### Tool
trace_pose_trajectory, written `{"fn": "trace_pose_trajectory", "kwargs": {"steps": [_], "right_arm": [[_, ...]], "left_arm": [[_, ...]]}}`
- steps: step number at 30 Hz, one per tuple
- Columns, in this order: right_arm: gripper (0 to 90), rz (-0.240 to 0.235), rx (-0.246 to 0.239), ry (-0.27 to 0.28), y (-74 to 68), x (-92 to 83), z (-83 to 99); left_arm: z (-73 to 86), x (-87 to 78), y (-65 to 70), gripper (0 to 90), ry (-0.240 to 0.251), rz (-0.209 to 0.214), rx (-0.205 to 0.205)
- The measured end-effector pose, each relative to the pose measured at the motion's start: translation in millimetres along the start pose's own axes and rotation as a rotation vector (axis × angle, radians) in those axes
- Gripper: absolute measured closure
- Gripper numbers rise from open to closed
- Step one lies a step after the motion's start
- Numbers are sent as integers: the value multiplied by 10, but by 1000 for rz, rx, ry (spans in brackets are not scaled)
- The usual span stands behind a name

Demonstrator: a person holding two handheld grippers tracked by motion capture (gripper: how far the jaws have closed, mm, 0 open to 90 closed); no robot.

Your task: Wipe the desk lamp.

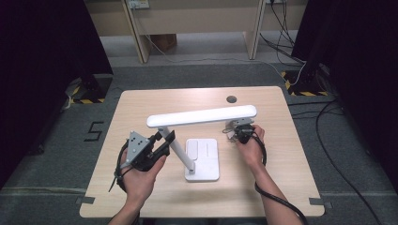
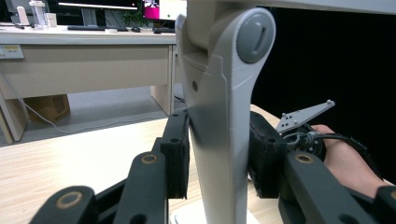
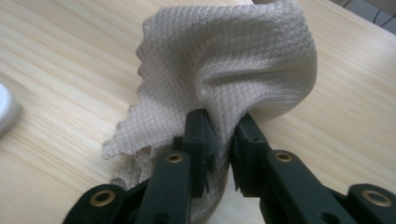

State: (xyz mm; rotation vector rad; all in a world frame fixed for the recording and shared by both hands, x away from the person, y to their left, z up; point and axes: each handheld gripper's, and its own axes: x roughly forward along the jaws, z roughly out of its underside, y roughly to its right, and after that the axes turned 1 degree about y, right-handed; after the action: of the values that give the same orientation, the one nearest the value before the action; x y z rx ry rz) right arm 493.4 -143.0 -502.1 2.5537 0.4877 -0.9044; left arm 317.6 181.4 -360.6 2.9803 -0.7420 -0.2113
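Observation:
A white desk lamp stands mid-table, with a flat base (image 1: 202,159), a slanted arm (image 1: 180,152) and a long bar head (image 1: 202,116). My left gripper (image 1: 166,140) reaches in from the left. Its pads press both sides of the lamp arm (image 2: 217,93) just below the hinge, with my left gripper (image 2: 218,154) shut on it. A pale waffle-weave cloth (image 3: 224,60) rises in a crumpled peak off the wood. My right gripper (image 3: 222,126) has one fold loosely between its parted pads. In the high view my right gripper (image 1: 237,131) sits under the head's right end, by the cloth (image 1: 229,135).
The wooden table (image 1: 141,108) has a round cable hole (image 1: 231,99) behind the lamp head. A light wooden desk (image 1: 197,18) stands farther back. Cables (image 1: 328,108) run over the floor on the right. The other hand's gripper (image 2: 303,126) appears past the lamp arm.

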Motion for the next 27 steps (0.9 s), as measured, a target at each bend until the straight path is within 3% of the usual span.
{"fn": "trace_pose_trajectory", "kwargs": {"steps": [3, 6, 8, 14, 21, 27], "right_arm": [[691, -6, 32, 4, 54, 7, 43], [585, -19, 73, 24, 99, -36, 43], [516, -45, 107, 41, 141, -97, 49], [444, -124, 180, 62, 287, -309, 129], [438, -160, 175, 68, 351, -497, 283], [438, -167, 179, 86, 362, -637, 398]], "left_arm": [[-2, -5, -10, 632, 2, 6, -6], [-9, -20, -36, 590, 8, 38, -11], [-3, -54, -51, 529, 17, 69, -14], [68, -209, -95, 446, 41, 127, 14], [157, -373, -134, 413, 48, 136, 28], [313, -487, -190, 409, 17, 127, 43]]}}
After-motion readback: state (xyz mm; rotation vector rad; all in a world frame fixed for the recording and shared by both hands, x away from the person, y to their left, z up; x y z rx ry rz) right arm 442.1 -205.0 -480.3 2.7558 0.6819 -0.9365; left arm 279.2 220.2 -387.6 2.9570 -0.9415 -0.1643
